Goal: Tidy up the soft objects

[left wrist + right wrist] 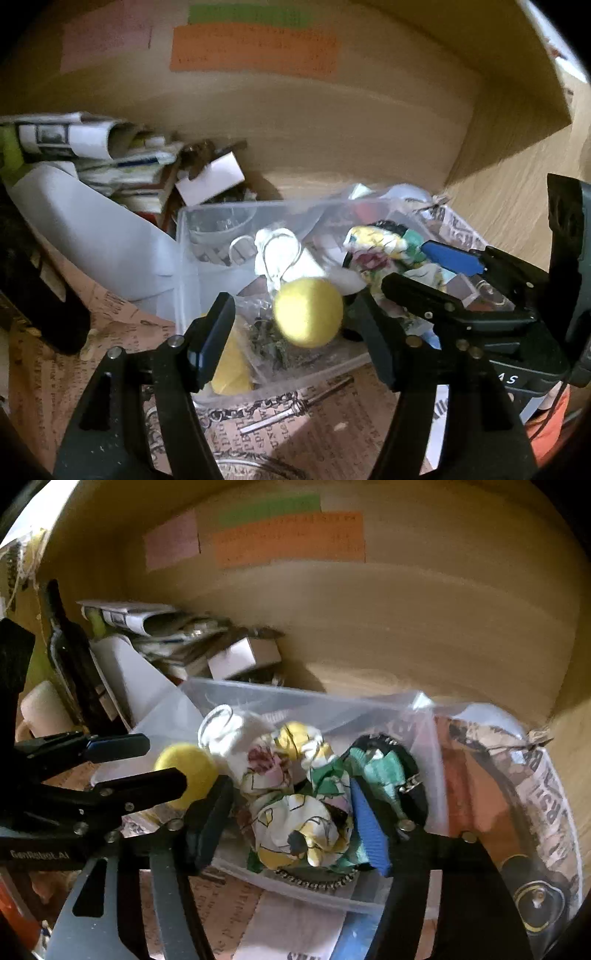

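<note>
A clear plastic bin (184, 280) holds soft things. A yellow soft ball (308, 312) sits between the open fingers of my left gripper (291, 328), not touching either pad. It also shows in the right wrist view (192, 771). A crumpled floral cloth (295, 812) lies in the bin (332, 890) between the open fingers of my right gripper (291, 830); I cannot tell if the pads touch it. The cloth also shows in the left wrist view (373, 247). A white cloth with loops (280, 254) lies behind the ball.
A white plastic jug (85, 221) leans left of the bin. Rolled papers (85, 136) and a small white box (210, 177) lie behind. A wooden wall (332, 110) closes the back. Newsprint paper (314, 424) covers the surface. A newsprint-patterned pouch (535, 794) is at right.
</note>
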### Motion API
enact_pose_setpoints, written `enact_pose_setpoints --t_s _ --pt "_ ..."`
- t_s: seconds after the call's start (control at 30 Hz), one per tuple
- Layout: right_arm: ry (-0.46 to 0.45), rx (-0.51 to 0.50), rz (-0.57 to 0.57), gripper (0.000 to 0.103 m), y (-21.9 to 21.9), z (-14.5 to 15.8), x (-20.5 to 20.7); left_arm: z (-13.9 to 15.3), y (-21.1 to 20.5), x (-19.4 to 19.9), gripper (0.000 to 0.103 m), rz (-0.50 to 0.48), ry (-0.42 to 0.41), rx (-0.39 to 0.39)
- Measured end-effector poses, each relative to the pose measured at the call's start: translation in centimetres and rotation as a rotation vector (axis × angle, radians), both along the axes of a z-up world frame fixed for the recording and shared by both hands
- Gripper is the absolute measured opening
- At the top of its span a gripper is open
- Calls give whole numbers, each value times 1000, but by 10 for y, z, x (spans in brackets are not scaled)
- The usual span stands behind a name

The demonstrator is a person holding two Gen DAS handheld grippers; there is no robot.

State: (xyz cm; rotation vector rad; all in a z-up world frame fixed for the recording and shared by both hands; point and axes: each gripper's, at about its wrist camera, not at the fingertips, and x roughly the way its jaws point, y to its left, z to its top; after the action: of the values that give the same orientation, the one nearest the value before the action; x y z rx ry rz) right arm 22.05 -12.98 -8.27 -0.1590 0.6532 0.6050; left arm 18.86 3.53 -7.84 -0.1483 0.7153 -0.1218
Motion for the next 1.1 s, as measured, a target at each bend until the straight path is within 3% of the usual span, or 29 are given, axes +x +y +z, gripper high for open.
enact_pose_setpoints --t_s 0.23,0.37,0.67,0.87,1.1 --pt "-114 32 10 65 -8 33 -30 35 -1 -32 67 10 -126 14" --pt "-213 71 -4 74 -19 60 -55 58 -3 -56 69 17 -220 22" --pt "-370 183 -24 84 -44 104 -103 97 -9 -110 87 56 -418 65" --pt "-428 240 -41 102 -56 115 -124 105 -15 -128 93 67 -474 95" --pt "-444 253 -47 103 -58 115 -134 109 -22 -149 102 74 -517 110"
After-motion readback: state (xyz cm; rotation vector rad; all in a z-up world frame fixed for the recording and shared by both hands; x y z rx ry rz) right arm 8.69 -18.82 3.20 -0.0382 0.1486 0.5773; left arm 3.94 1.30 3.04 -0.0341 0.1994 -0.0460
